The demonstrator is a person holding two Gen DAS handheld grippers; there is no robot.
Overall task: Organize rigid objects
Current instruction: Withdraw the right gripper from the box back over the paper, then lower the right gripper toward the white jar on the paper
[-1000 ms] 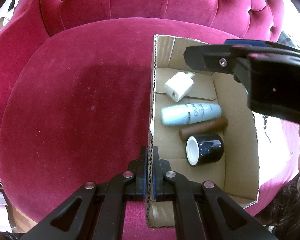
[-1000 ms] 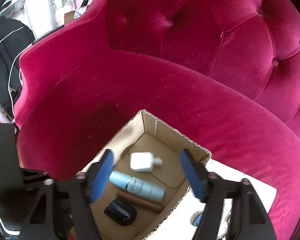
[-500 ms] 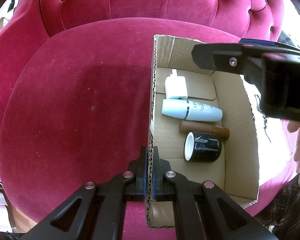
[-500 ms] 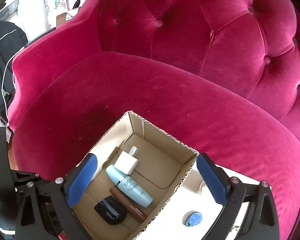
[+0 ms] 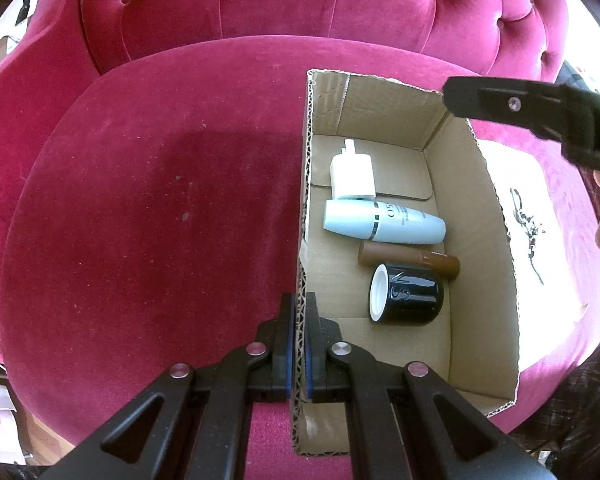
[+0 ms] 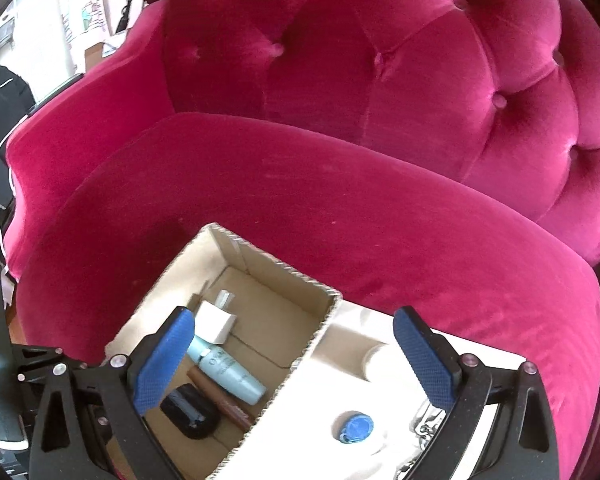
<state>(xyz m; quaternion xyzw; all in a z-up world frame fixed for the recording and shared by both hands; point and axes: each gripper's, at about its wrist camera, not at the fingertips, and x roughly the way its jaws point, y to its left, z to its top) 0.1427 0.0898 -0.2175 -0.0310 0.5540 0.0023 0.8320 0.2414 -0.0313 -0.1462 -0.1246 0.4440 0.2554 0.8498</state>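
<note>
The cardboard box [image 5: 476, 208], right of centre in the left wrist view, holds a white charger [image 5: 352, 176], pale blue bottle [image 5: 384, 222], brown tube [image 5: 408, 259] and black jar [image 5: 406, 300]. Since a second ago the charger has swung upright, prongs toward the top. Bottle and tube lie across, left to right. The left gripper [image 5: 298, 344] is clenched on the box's wall; the right gripper [image 6: 296, 360] has just spread wide, grasping nothing

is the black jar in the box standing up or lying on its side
On its side. The black jar lies on the cardboard box floor, its white end facing sideways.
</note>
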